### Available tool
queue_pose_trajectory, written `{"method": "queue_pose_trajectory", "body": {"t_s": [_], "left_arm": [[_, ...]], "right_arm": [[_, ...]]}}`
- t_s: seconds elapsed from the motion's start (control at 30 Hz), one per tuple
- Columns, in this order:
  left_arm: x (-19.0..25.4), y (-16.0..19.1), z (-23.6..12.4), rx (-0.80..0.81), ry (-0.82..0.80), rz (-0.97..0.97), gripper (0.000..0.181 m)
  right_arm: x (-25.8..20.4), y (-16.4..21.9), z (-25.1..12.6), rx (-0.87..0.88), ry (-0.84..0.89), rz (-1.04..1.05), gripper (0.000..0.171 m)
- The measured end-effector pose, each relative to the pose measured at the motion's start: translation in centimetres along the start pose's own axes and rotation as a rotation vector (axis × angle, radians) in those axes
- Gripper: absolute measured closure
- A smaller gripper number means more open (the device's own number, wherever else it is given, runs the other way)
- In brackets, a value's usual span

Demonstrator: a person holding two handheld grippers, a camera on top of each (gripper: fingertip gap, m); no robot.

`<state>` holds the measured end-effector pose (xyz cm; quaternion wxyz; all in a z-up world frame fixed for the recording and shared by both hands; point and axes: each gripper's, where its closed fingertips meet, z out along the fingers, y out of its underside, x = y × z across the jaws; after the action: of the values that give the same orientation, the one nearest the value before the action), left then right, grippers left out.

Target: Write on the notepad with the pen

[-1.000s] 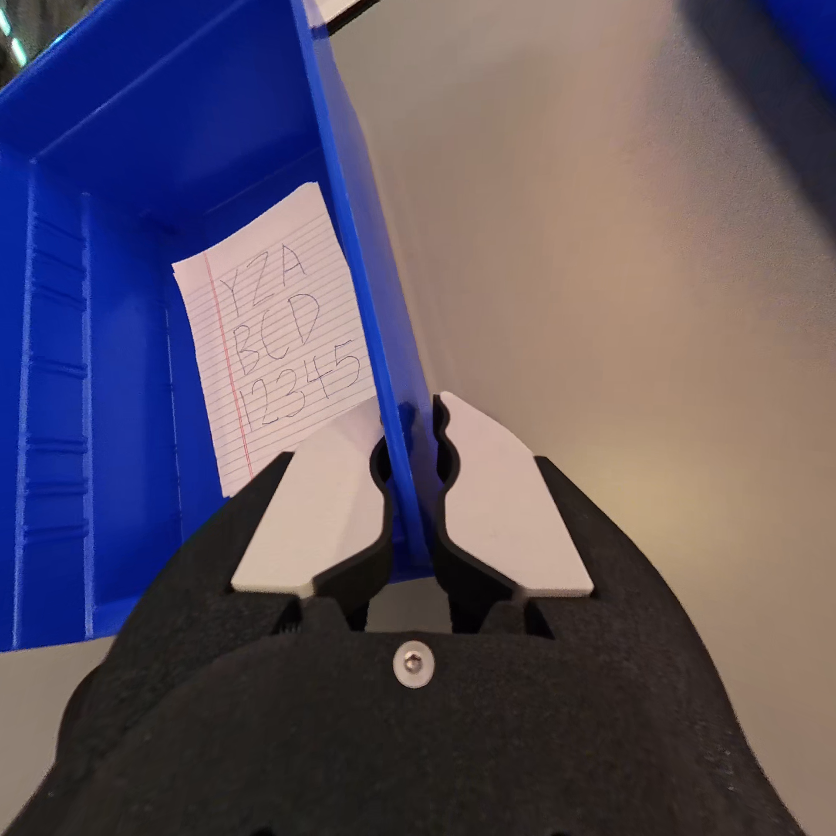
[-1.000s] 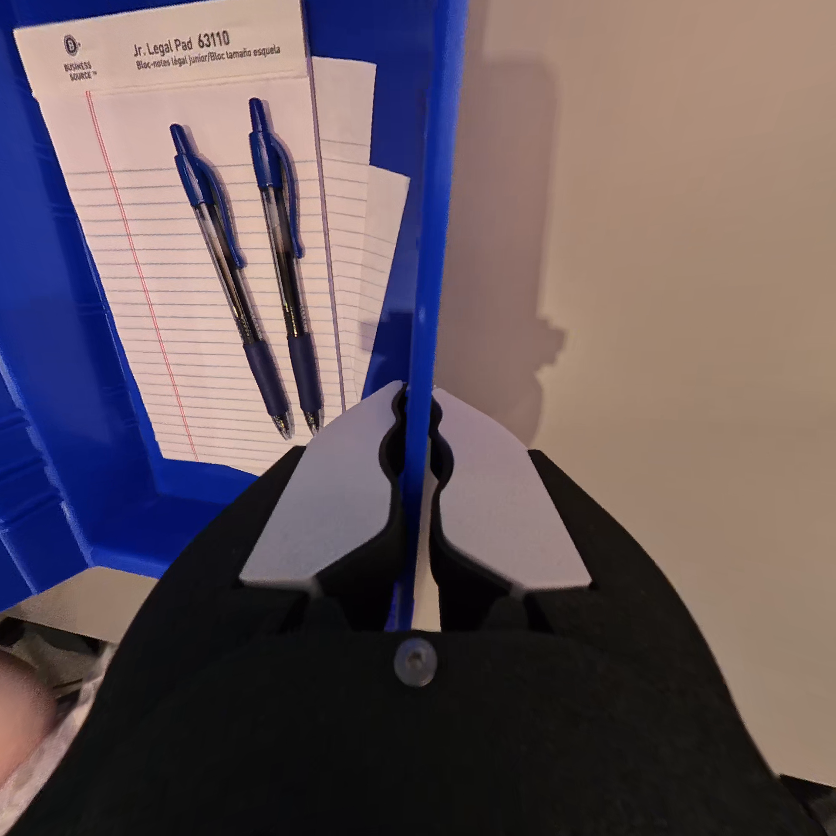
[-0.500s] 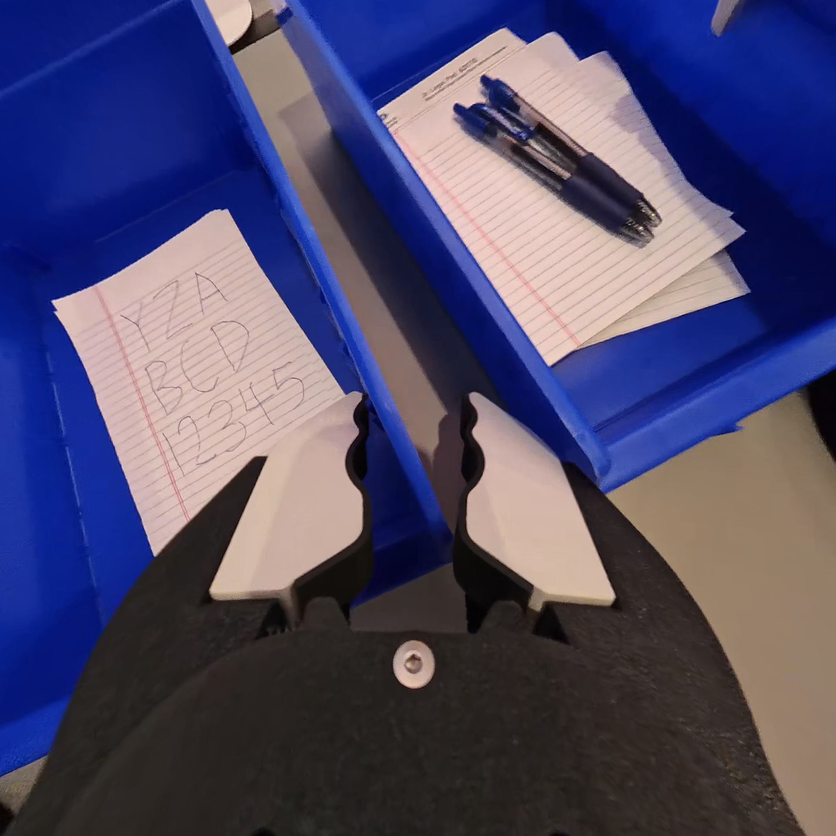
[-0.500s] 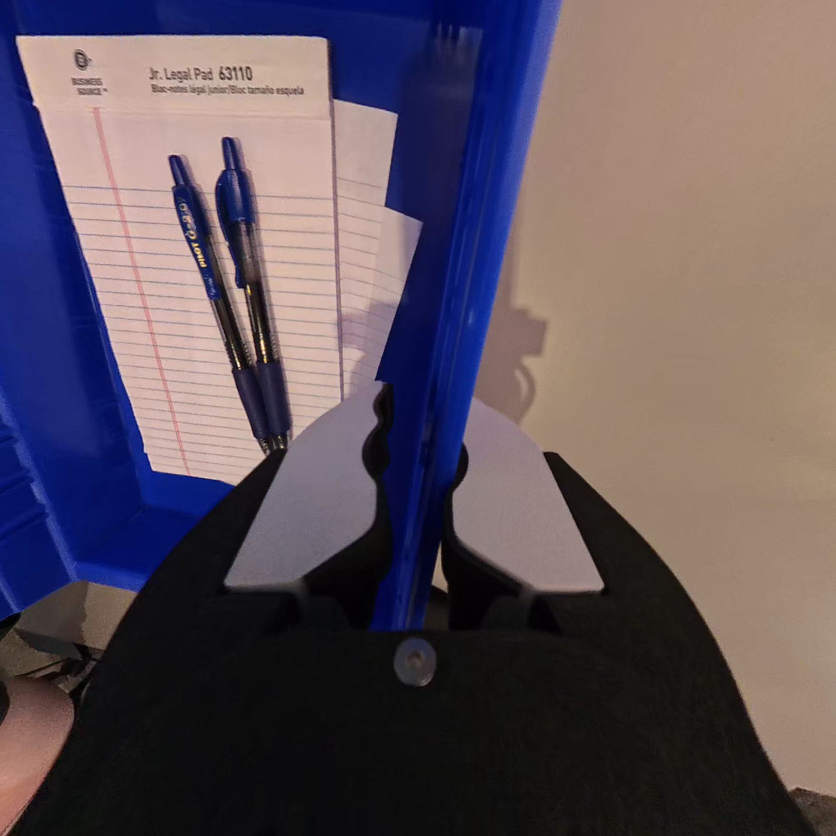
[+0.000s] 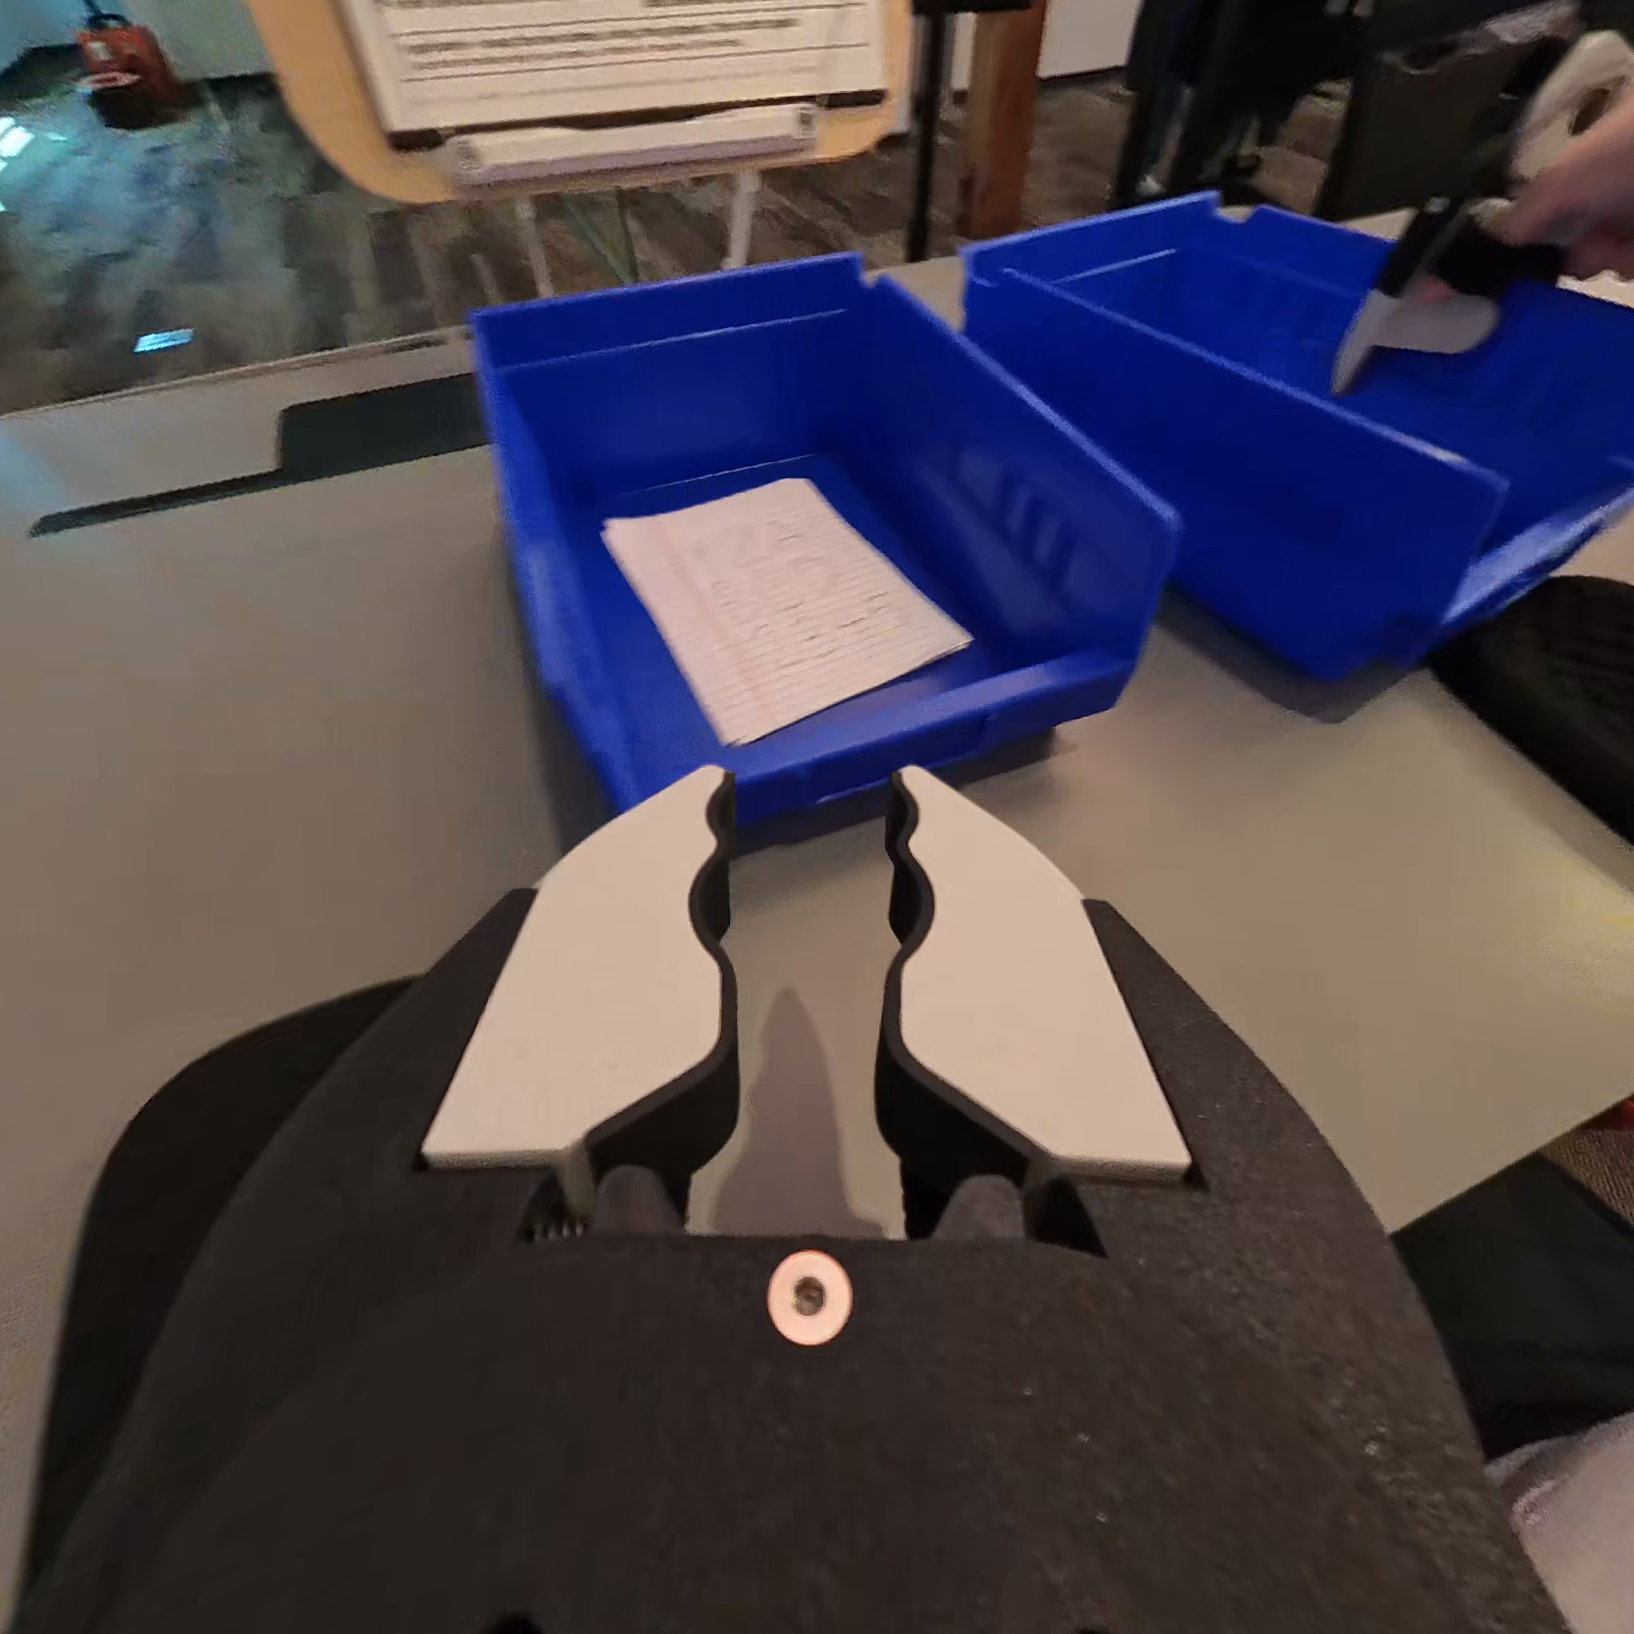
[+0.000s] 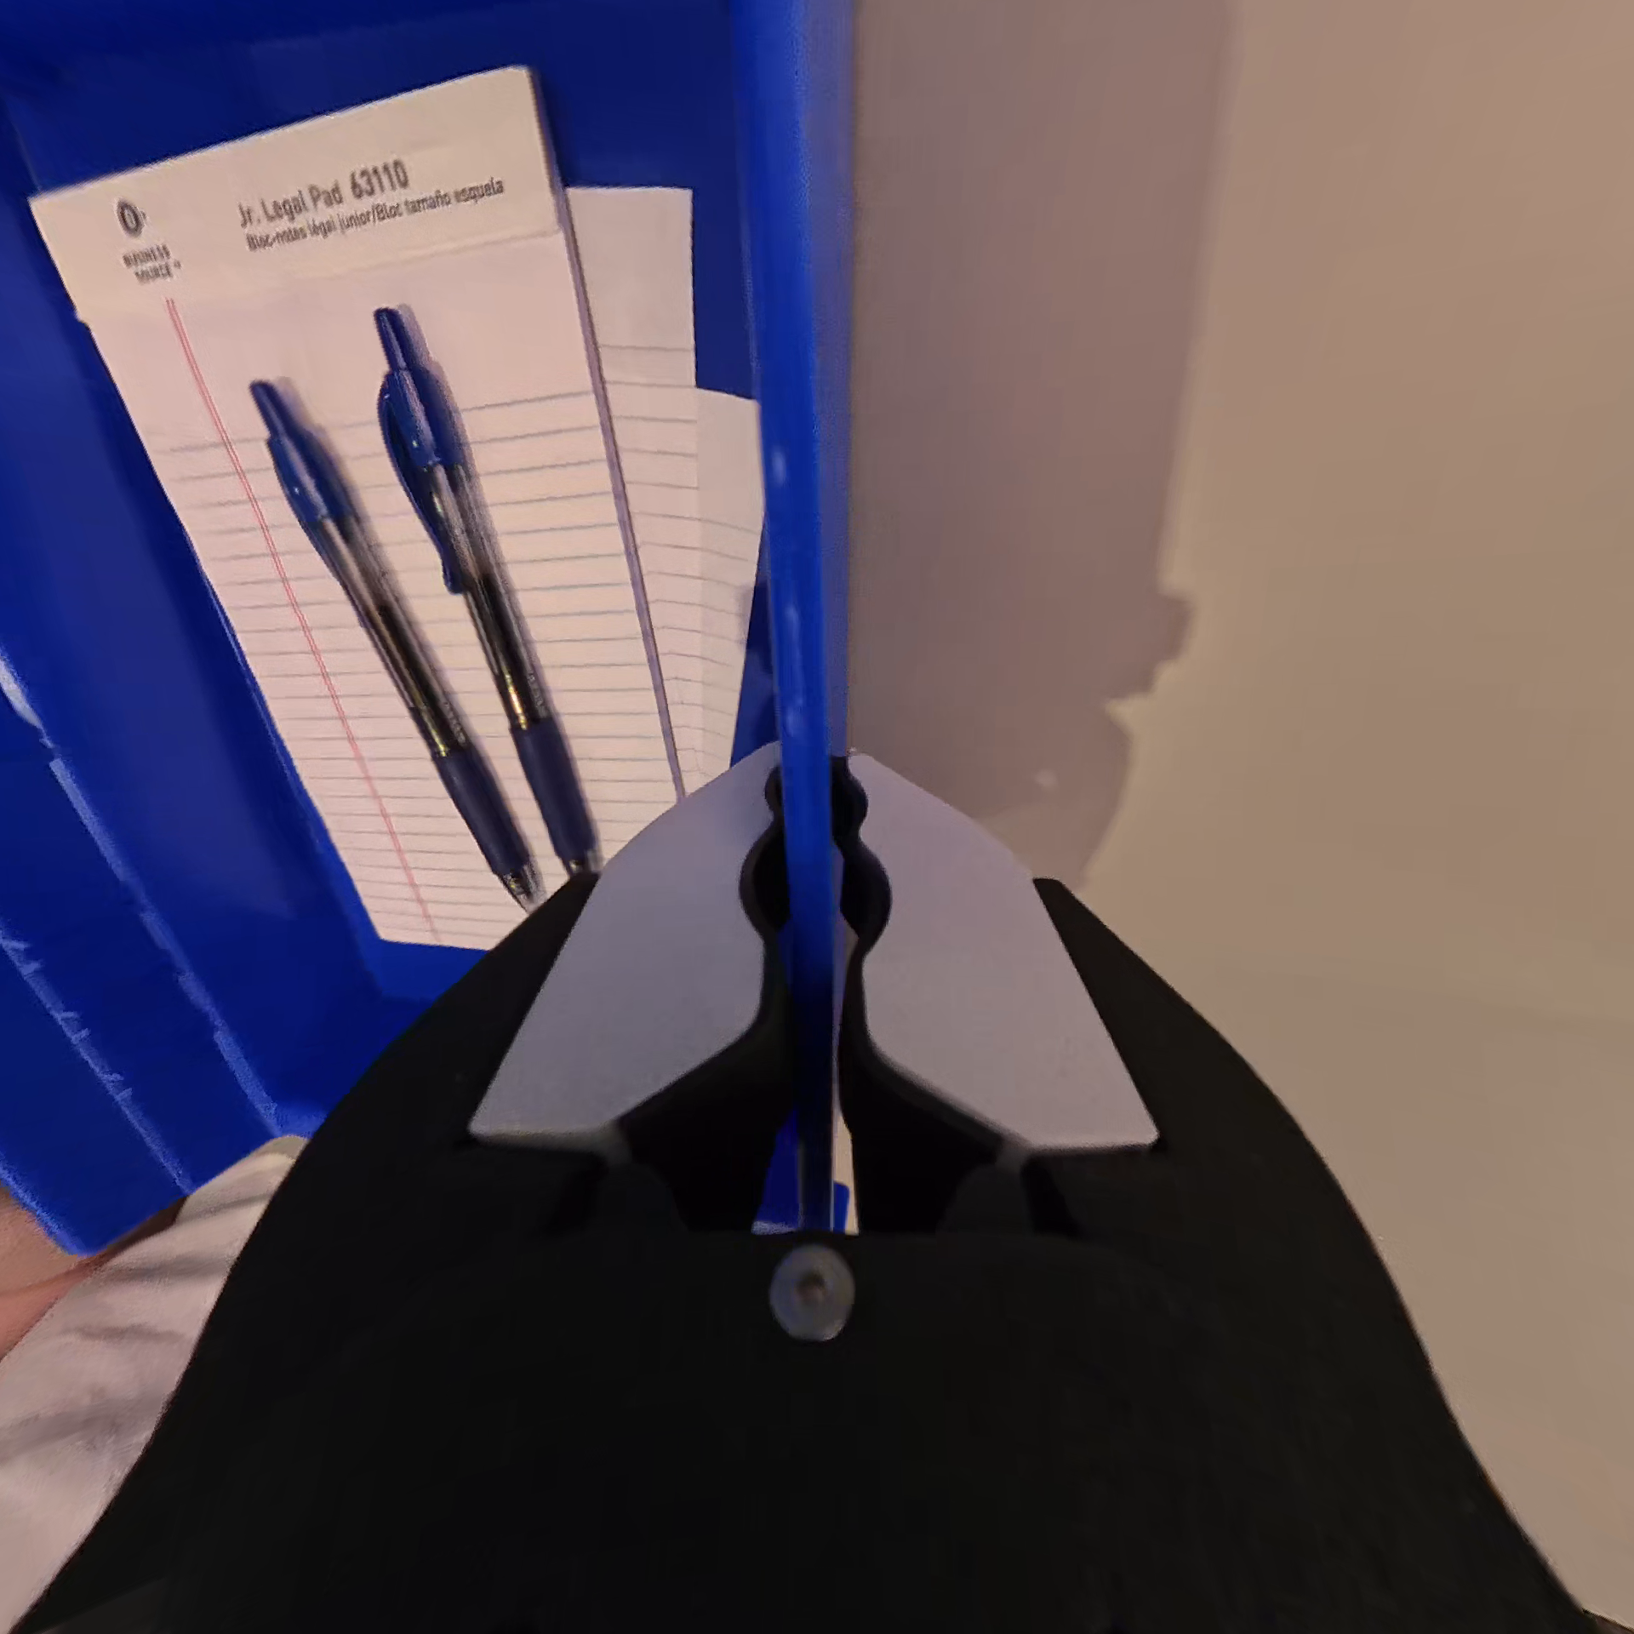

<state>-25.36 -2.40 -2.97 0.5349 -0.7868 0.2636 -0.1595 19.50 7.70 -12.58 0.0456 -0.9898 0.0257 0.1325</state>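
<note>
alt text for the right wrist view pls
The right gripper is shut on the thin side wall of a blue bin. Inside the bin, left of the wall, two blue pens lie side by side on a lined notepad, with loose sheets tucked beneath; a beige table lies to the right.

Left view faces both bins from afar; right view looks closely down the right bin (image 6: pixel 800 442), shared.
</note>
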Motion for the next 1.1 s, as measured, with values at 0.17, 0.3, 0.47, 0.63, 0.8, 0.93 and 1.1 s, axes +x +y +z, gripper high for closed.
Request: {"method": "queue_pose_trajectory", "body": {"t_s": [0.17,0.3,0.47,0.63,0.8,0.93,1.1], "left_arm": [[-6.6,3.1,-4.2,-0.016,-0.128,-0.055,0.15],[-10.3,4.5,-6.1,-0.009,-0.191,-0.107,0.15],[-12.7,6.3,-7.8,-0.029,-0.218,-0.155,0.15],[-14.8,7.0,-9.4,-0.004,-0.258,-0.192,0.15],[-17.5,7.6,-11.3,-0.034,-0.392,-0.128,0.148],[-19.8,8.1,-12.5,-0.096,-0.508,-0.086,0.141],[-21.7,8.7,-14.1,-0.136,-0.585,-0.107,0.14]], "right_arm": [[1.8,1.7,-1.8,-0.033,0.015,0.063,0.165],[1.7,2.1,-4.9,-0.021,0.045,0.088,0.165],[-1.9,0.9,-11.4,-0.015,0.091,0.072,0.165],[-10.6,-3.2,-16.1,0.014,0.167,-0.025,0.165],[-23.6,-8.4,-15.5,0.04,0.103,-0.173,0.166],[-35.2,-11.9,-11.9,0.033,0.016,-0.308,0.165],[-48.0,-14.6,-5.8,0.034,-0.078,-0.424,0.165]]}}
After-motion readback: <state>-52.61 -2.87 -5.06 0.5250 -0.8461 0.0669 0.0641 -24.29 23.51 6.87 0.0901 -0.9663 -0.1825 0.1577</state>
